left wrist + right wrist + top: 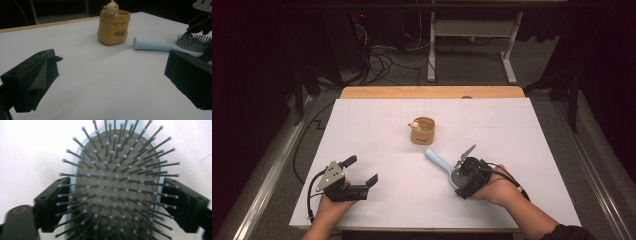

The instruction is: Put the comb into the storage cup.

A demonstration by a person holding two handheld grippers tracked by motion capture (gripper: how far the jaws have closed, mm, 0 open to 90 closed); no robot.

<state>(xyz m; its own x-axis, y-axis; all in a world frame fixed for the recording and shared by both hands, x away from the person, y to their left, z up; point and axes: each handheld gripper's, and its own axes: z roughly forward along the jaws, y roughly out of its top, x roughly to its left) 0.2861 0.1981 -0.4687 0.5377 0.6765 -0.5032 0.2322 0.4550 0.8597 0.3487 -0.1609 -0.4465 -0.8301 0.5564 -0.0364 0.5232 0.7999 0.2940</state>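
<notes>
Hairbrush [117,185] between right gripper's [117,202] parted jaws (white tabletop [377,125], dark room).

The hairbrush [117,185] runs off the right gripper view at 12 and 6 o'clock, so its handle is cut off there. In the high view the right gripper [466,176] covers most of the brush head. The lettering on the tan pot [113,27] is too blurry to read.
</notes>
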